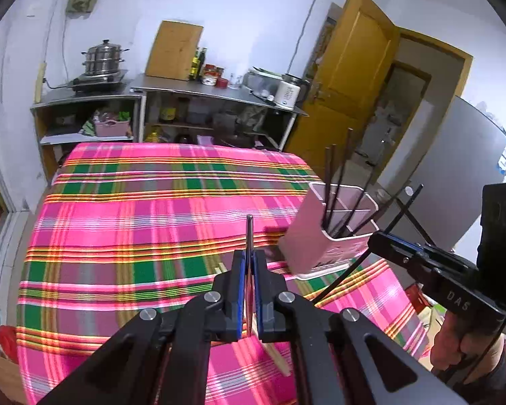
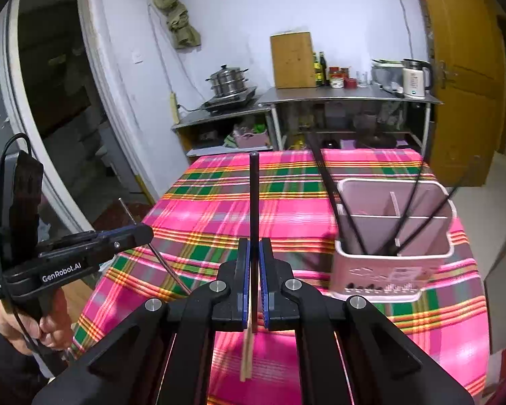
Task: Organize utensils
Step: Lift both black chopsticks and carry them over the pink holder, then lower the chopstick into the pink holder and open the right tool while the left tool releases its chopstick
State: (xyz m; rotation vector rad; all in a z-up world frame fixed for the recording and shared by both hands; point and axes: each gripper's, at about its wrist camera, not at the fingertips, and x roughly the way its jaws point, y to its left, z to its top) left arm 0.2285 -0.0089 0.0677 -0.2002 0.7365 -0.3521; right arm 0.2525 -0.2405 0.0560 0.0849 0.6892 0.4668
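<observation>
My left gripper (image 1: 249,258) is shut on a thin metal chopstick (image 1: 249,233) that sticks up between the blue pads. My right gripper (image 2: 254,248) is shut on a black chopstick (image 2: 254,195), which stands upright. Each gripper shows in the other's view: the right gripper (image 1: 379,241) beside the holder, the left gripper (image 2: 141,233) off the table's left edge. A pink divided utensil holder (image 2: 393,263) stands on the plaid tablecloth (image 2: 219,209) and holds several black chopsticks (image 2: 330,182). A pair of wooden chopsticks (image 2: 248,347) lies on the cloth below my right gripper.
A person's hand (image 2: 27,330) grips the left handle. Behind the table are steel shelves (image 1: 219,91) with a stacked pot (image 1: 103,59), a cutting board, bottles and a kettle. A yellow door (image 1: 350,74) stands open at the right. A grey cabinet (image 1: 455,168) stands beside the table.
</observation>
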